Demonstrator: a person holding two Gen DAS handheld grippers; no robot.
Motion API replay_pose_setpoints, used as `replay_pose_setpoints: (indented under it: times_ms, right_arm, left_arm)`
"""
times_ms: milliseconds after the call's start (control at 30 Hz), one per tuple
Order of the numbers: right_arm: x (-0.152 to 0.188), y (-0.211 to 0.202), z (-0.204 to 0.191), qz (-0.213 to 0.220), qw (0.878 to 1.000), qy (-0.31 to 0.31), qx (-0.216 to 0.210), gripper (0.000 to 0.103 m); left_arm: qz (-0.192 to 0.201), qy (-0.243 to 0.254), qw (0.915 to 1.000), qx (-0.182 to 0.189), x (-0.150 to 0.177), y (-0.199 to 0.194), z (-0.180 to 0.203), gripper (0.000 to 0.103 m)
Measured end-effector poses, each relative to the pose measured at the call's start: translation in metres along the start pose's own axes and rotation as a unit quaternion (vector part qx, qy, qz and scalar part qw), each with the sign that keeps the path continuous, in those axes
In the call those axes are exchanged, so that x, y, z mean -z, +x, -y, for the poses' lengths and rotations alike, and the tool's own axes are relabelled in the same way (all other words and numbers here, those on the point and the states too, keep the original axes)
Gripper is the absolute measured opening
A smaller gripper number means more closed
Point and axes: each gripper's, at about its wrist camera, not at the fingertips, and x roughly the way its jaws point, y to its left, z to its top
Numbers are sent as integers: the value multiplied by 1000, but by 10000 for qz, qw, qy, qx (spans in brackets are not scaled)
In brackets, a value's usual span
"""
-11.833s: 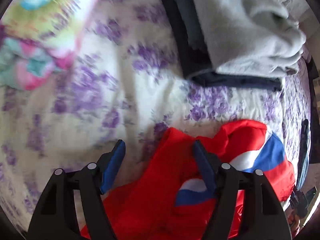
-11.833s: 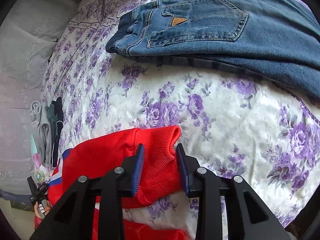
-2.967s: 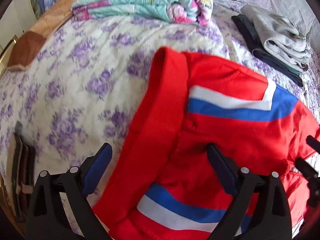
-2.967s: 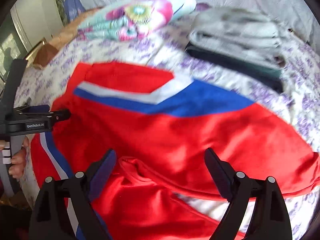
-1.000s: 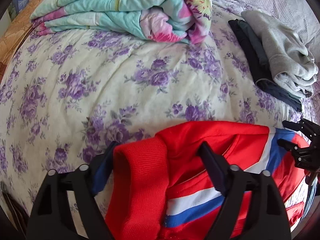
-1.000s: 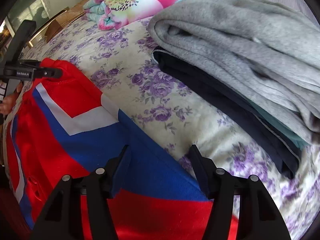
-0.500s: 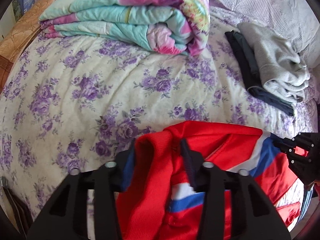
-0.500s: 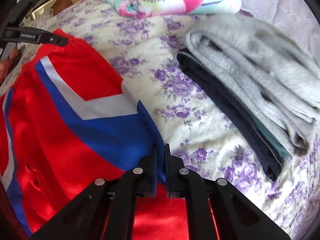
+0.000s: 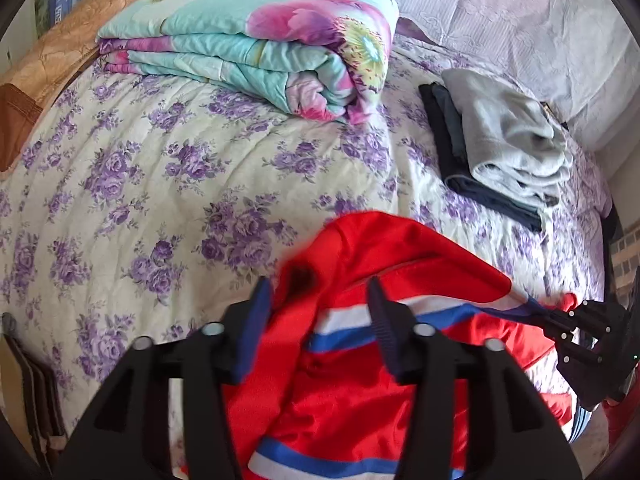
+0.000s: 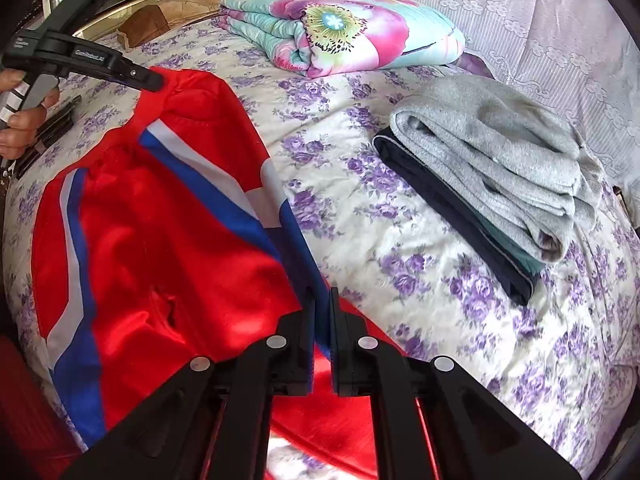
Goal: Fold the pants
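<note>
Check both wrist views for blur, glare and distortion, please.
Left wrist: strong fisheye bending with dark corners; the red pants edge at the left gripper is smeared, bed sharp. Right wrist: same curvature; glossy sheen on the fabric beside the right gripper; lower-right bedspread soft.

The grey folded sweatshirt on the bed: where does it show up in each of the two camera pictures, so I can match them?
Left wrist view: the grey folded sweatshirt lies upper right, atop a dark folded garment.
Right wrist view: it fills the right middle, on the same dark garment.
Shared landmark: the floral folded quilt at the top of both.
</note>
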Motion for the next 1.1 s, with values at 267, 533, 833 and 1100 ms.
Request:
replay_pose_setpoints:
  times_ms: [267, 533, 833, 1100]
  right_arm:
    - [19, -30, -39, 390, 9982, -357, 298, 6]
    - [46, -46, -71, 473, 9982, -361, 90, 6]
    - [77, -61, -92, 475, 9986, -237, -2, 6]
    - [100, -66, -108, 374, 9988, -319, -15, 6]
  left_arm:
    - [-458, -415, 9967, 530, 8, -4, 4, 70]
    - [-911, -1405, 9786, 1193, 9, 2, -8, 78]
    - [-1394, -1630, 9731, 838, 0, 23, 17, 79]
    - [-1301, -2124, 9629, 1037, 14, 2, 0, 85]
